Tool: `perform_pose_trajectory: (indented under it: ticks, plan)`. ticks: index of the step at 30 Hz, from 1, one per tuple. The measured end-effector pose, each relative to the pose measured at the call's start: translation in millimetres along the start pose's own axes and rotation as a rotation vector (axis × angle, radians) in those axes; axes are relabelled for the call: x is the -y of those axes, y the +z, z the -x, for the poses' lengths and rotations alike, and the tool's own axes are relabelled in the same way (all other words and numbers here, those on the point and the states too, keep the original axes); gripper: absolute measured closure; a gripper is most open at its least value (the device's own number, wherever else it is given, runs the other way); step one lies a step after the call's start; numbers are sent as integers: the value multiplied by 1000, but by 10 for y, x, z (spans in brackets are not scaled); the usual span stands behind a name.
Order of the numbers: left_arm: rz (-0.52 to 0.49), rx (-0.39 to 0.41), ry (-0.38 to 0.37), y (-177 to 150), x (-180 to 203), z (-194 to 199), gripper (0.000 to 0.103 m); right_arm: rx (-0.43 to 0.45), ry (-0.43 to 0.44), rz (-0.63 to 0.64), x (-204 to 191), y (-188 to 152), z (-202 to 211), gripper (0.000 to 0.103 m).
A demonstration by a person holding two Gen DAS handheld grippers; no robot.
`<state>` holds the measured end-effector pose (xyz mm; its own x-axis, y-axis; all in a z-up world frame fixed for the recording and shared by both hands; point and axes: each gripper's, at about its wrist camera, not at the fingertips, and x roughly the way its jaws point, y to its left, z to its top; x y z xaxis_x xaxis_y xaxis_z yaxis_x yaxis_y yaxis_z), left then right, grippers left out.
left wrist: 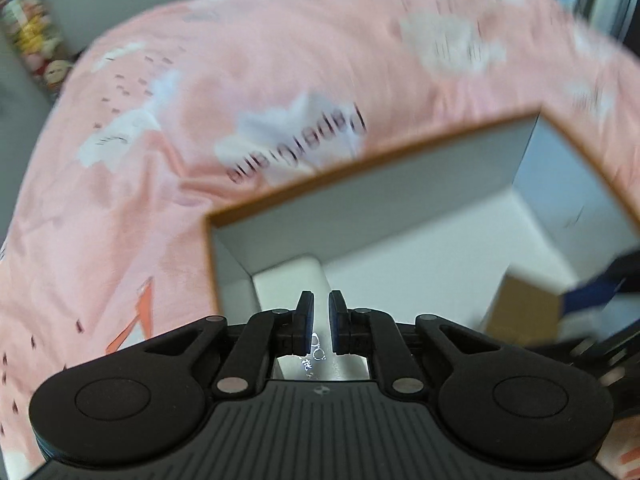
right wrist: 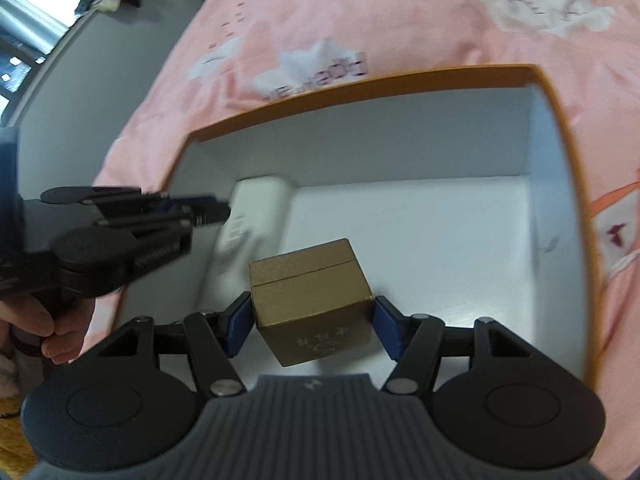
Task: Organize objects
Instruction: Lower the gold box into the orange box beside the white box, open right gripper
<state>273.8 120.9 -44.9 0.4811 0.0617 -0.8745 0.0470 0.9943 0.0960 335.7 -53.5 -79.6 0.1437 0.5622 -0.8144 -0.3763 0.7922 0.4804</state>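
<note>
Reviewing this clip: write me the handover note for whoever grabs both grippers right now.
Right gripper: clamped on the small gold box, held inside the open orange-rimmed box; whether it touches the floor is unclear.
Left gripper: jaws nearly closed, a narrow gap shows, nothing visibly gripped; it hovers over the white packet lying along the big box's left wall.
Done: white packet is in the box.
Left: set the gold box down, release, withdraw both grippers. The box sits on a pink bedspread; no other loose items are visible.
</note>
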Motion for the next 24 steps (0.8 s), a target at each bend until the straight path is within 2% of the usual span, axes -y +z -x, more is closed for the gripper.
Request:
perform_pose_trajectory:
  ticks: [4,6,10,16,20,24]
  plan:
    - [129,89,-3,-130,-183,362,90,-65,49,15,-198,-53,-106,38]
    - [182,131,-6,-162,-383,369,89,-104,52,18,-288,-73,-199,38]
    - [258,185,-4,-289,-477,517,86,-164,45,1,-404,-75,-378,38]
    - [320,200,17,-504,-583,498,84,-226,28,-28,-553,-66,-590,38]
    - [348,185,18,-596,-626,472,82,-229,-3,-58,-573,-62,-652,37]
    - [387,161,23,-672,-672,448,81,-291,42,-107,-534,-84,-693,39]
